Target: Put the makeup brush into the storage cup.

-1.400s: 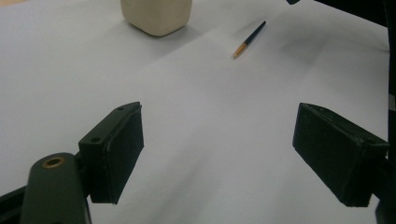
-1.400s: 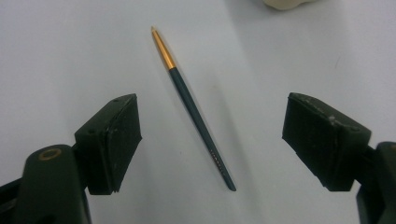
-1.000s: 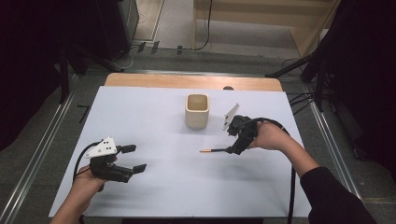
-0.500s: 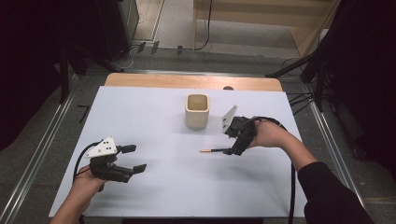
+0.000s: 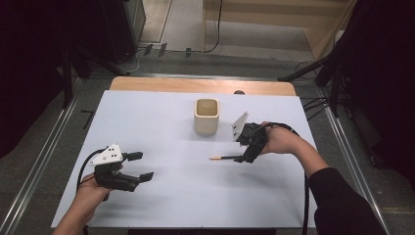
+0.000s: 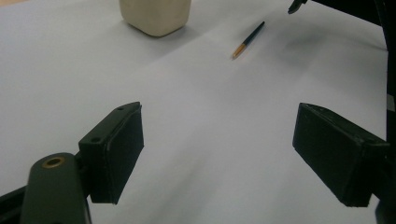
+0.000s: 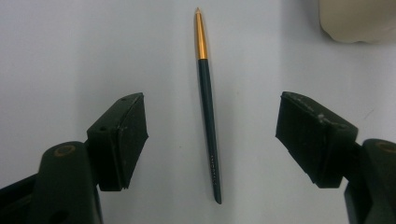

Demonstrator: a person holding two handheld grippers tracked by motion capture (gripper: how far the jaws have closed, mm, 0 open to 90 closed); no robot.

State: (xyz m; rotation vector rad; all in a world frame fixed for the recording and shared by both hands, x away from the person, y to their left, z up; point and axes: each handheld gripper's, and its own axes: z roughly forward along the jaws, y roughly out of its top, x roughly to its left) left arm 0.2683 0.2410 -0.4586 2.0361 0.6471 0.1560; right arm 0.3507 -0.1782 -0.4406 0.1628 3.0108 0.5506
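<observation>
Pickup has not started: the slim dark-green pen with a gold tip [image 7: 208, 102] lies flat on the white surface [image 5: 161, 122], near the cream square cup [image 5: 207, 116]. My right claw [image 7: 210, 133] hovers tilted down over it, jaws wide on either side, not touching. My left claw [image 5: 138, 166] rests wide and empty, well apart.

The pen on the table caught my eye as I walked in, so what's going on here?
A person holds a claw in each hand at a white table. The right claw hangs open over the pen, which lies flat between its jaws, not gripped; its gold tip points away from the claw. A cream cup stands nearby, apart from the pen. The left claw waits open near the table's front edge, holding nothing.
</observation>
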